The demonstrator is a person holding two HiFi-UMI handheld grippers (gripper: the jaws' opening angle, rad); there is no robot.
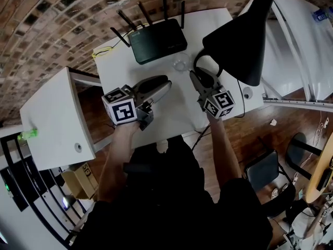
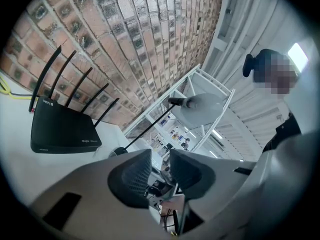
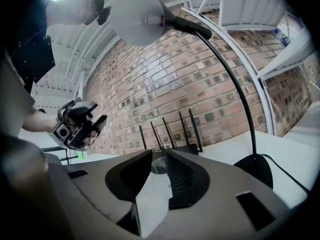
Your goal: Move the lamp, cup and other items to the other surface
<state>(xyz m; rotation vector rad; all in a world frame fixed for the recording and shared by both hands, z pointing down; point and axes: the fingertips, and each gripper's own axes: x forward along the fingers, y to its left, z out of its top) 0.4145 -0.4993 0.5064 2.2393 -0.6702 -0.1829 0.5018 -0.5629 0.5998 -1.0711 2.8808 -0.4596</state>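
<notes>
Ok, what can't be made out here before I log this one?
1. Head view: base of the lamp, mostly hidden by its shade and the right gripper.
2. The cup: clear and tiny in the head view, a sliver beyond the jaws in the right gripper view; contents unreadable.
3. Head view: green item at the edge of the side surface, too small and blurred to identify.

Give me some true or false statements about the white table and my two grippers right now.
The router stands on the white table. True.
The right gripper is clamped on the lamp. False: its jaws stand apart, gripping nothing; the lamp stands on the table.
The clear cup stands on top of the router. False: it stands on the table beside the router.
The left gripper holds nothing. True.
</notes>
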